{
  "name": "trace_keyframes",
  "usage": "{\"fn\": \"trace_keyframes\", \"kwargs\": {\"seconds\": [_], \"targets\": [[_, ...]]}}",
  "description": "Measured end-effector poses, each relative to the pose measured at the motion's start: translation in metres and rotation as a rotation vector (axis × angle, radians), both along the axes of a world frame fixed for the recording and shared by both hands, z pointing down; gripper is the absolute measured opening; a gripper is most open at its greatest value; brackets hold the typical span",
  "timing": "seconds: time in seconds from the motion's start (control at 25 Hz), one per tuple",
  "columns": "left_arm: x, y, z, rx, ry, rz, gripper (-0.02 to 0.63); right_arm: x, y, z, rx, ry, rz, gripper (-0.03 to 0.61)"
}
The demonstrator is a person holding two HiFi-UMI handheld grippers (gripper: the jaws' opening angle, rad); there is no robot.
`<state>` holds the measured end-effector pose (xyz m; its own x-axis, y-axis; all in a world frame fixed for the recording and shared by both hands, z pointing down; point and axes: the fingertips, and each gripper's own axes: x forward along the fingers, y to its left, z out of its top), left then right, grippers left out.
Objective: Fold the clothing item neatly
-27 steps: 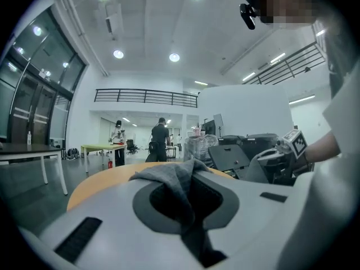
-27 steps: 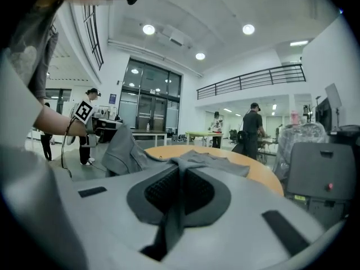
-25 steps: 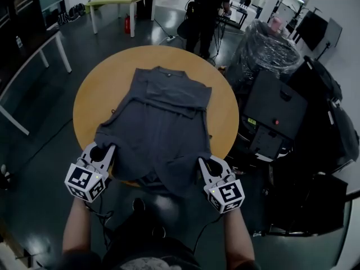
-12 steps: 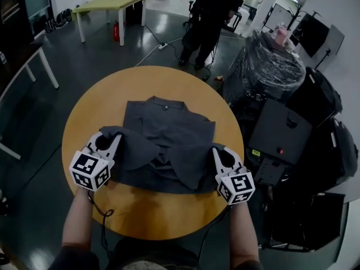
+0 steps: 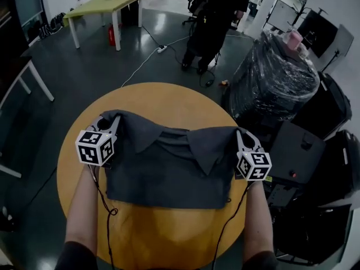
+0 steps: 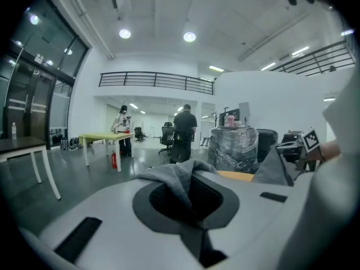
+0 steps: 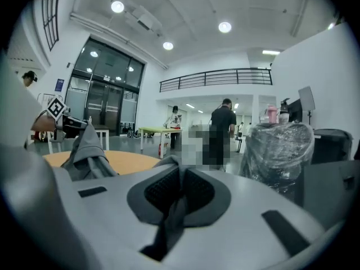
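- The dark grey fabric shirt (image 5: 163,170) lies on the round orange wooden table (image 5: 146,229).
- The left gripper (image 5: 111,122) pinches one far shirt corner.
- The right gripper (image 5: 241,135) clamps the other corner.

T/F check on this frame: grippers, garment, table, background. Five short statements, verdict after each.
1. The left gripper is shut on a corner of the dark grey fabric garment. True.
2. The right gripper is open and empty. False: it is shut on the garment's other raised corner.
3. The garment rests on a round orange wooden table. True.
4. The garment hangs over the table's near edge. False: bare wood shows between the garment and that edge.
5. A person in dark clothes stands on the floor beyond the table. True.
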<state>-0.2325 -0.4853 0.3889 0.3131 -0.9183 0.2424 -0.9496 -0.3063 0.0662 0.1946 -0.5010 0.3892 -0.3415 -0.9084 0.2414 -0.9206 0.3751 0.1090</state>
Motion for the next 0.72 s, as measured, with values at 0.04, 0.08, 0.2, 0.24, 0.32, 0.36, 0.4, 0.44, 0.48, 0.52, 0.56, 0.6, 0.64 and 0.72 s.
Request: {"fn": "trace_keyframes", "kwargs": {"seconds": [0.04,0.08,0.2,0.24,0.32,0.36,0.4,0.44,0.48,0.52,0.56,0.6,0.64,0.72], "targets": [[-0.003,-0.012,0.016,-0.027,-0.002,-0.024,0.029,0.002,-0.015,0.014,-0.027,-0.001,0.007,-0.002],[-0.006,-0.024,0.032,-0.055,-0.010,-0.041,0.029,0.004,-0.028,0.028,-0.055,-0.013,0.020,-0.002],[-0.010,-0.049,0.077,-0.166,-0.068,-0.040,0.031,0.014,-0.059,0.065,-0.117,-0.053,0.068,-0.002],[-0.012,-0.053,0.092,-0.220,-0.091,-0.035,0.031,0.016,-0.065,0.079,-0.135,-0.044,0.078,-0.002],[-0.018,-0.053,0.121,-0.322,-0.127,-0.035,0.031,0.021,-0.072,0.106,-0.165,0.015,0.105,-0.002],[-0.021,-0.051,0.132,-0.353,-0.141,-0.038,0.031,0.025,-0.074,0.117,-0.177,0.050,0.124,-0.002],[-0.024,-0.048,0.141,-0.373,-0.156,-0.039,0.031,0.028,-0.075,0.127,-0.191,0.078,0.144,-0.002],[-0.027,-0.044,0.148,-0.389,-0.173,-0.036,0.031,0.032,-0.076,0.136,-0.208,0.094,0.164,-0.001],[-0.029,-0.040,0.155,-0.405,-0.188,-0.030,0.031,0.035,-0.075,0.143,-0.227,0.098,0.184,-0.001],[-0.031,-0.036,0.161,-0.422,-0.199,-0.025,0.032,0.038,-0.075,0.149,-0.245,0.095,0.201,0.007],[-0.033,-0.032,0.166,-0.440,-0.203,-0.022,0.043,0.041,-0.074,0.154,-0.260,0.093,0.214,0.020],[-0.034,-0.028,0.171,-0.457,-0.200,-0.021,0.064,0.043,-0.073,0.158,-0.272,0.093,0.221,0.038],[-0.037,-0.025,0.175,-0.473,-0.193,-0.023,0.091,0.044,-0.071,0.160,-0.281,0.097,0.225,0.053],[-0.043,-0.018,0.178,-0.489,-0.189,-0.036,0.171,0.046,-0.067,0.160,-0.289,0.105,0.230,0.084]]}}
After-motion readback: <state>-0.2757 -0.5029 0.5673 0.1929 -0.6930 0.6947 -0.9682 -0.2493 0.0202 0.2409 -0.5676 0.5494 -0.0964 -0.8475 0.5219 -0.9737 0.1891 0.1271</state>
